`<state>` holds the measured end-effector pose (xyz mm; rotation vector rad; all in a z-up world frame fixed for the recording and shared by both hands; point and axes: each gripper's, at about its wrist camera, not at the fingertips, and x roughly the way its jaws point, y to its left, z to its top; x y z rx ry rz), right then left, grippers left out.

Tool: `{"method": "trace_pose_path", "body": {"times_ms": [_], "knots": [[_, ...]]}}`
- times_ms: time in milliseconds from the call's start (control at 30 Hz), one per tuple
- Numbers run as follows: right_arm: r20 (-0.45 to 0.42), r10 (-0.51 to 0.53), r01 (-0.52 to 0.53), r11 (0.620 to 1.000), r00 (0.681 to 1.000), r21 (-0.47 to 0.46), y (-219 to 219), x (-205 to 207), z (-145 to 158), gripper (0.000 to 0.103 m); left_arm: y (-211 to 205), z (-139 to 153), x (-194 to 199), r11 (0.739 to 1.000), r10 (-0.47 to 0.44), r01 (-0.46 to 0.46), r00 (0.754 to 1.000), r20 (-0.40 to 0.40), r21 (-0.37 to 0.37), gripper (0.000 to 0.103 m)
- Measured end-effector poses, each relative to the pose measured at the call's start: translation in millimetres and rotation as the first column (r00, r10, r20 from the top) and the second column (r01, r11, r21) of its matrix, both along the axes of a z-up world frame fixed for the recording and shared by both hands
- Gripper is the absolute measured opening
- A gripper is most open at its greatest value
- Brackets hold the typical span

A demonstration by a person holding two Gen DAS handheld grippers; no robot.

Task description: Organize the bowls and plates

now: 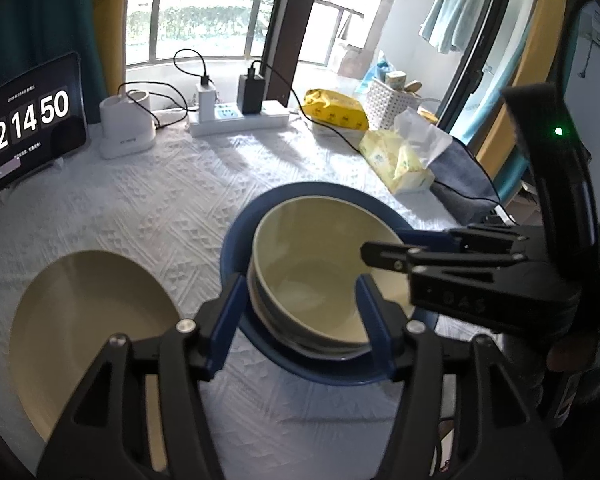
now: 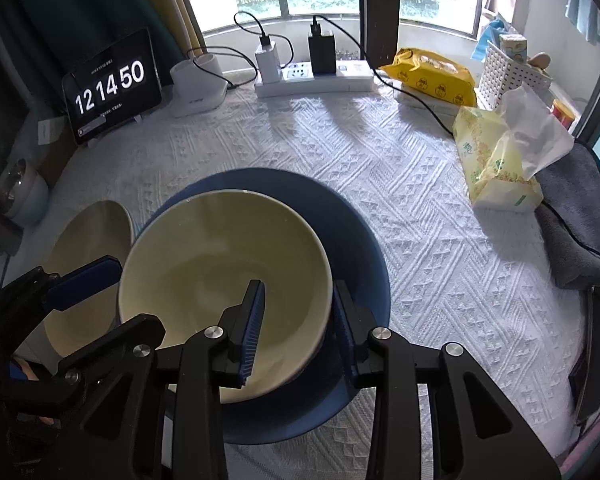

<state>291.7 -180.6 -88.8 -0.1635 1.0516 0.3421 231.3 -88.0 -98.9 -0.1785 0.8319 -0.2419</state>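
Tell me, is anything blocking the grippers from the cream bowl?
Nothing visible is. The left gripper and right gripper each straddle the rim of the cream bowl, one finger inside, one outside.

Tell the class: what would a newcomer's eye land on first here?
The cream bowl stacked on the blue plate at centre, with the right tool straddling its near rim. Behind, at the far left, a tablet clock glows; a cream plate lies left of the stack.

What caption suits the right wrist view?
Right gripper straddling the rim of a cream bowl on a blue plate.
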Motion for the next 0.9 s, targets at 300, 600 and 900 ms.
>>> {"method": "trace_pose_path", "body": {"times_ms": [300,600,900], "knots": [[0.056,-0.014,0.012,0.999,0.998,0.035,-13.5,-8.6,21.3,0.037,21.4,13.5,-4.7,0.999,0.042,-0.043,0.998,0.04,0.016,0.059],[0.117,-0.056,0.047,0.996,0.992,0.079,-41.0,-18.3,42.6,0.044,38.7,1.9,0.0,0.997,0.074,-0.074,0.997,0.014,0.027,0.059],[0.104,-0.135,0.119,0.981,0.985,0.151,-76.5,-24.9,27.9,0.046,40.6,-15.0,-3.7,0.998,0.059,-0.058,0.998,-0.02,0.026,0.059]]}}
